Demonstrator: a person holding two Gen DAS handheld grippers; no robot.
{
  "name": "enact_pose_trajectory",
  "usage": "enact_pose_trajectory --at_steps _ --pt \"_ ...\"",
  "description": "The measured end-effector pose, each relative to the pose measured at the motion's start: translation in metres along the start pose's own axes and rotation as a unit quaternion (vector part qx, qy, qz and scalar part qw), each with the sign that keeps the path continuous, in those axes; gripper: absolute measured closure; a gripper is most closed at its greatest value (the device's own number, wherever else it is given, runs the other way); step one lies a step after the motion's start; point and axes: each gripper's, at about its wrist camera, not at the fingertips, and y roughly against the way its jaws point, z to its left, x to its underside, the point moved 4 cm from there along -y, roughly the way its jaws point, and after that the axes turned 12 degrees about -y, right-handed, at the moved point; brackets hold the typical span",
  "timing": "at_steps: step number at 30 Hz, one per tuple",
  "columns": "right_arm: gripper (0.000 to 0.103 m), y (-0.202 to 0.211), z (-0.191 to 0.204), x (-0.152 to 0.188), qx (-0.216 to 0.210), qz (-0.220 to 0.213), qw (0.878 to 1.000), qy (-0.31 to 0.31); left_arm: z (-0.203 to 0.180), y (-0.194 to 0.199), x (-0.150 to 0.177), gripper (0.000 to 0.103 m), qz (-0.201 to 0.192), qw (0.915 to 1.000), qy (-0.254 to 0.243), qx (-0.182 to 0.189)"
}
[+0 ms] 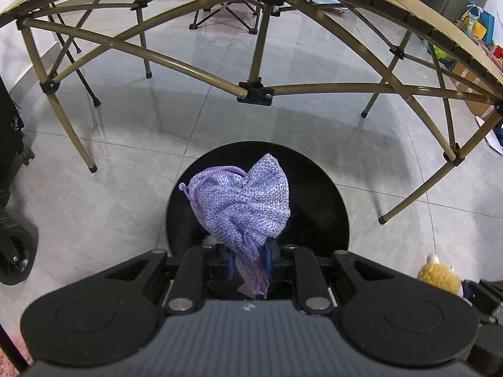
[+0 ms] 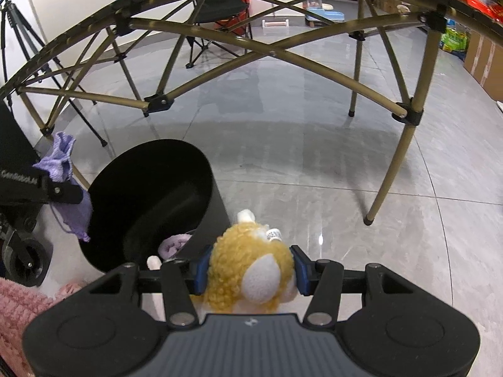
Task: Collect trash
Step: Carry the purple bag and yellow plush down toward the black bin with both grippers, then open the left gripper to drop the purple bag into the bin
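Holding purple item (image 2: 174, 245), black bin (image 2: 201, 169) stands open-topped.

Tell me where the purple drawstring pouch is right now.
The purple drawstring pouch hangs pinched in the left tongs, over the open black bin; in the right wrist view it shows at the left, beside the bin's rim.

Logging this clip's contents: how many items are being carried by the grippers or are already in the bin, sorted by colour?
Purple: 2, the woven pouch in the left gripper and a fuzzy item in the black bin.
Yellow: 1, the plush toy in the right gripper.
Total: 3
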Motion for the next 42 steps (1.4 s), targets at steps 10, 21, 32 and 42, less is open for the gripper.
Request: enact_pose_trajectory --at_steps 10,21,32,42 --pt "0.053 -0.005 -0.017 -0.002 0.019 0.002 1.0 -0.019 -0.017 -0.024 -0.009 0.085 0.035 0.9994 0.008 0.001" --pt "0.053 -0.018 -0.03 -0.004 0.045 0.009 0.998 -0.033 -0.032 -0.043 -0.011 0.085 0.062 0.9981 0.004 0.001" --pt "0.053 -0.025 -0.031 -0.001 0.05 0.02 0.998 -0.035 -0.034 -0.063 -0.007 0.085 0.087 0.9961 -0.007 -0.015" --pt "0.053 -0.025 -0.031 -0.001 0.048 0.02 0.998 -0.034 -0.035 -0.069 -0.001 0.034 0.109 0.9938 -0.014 -0.016"
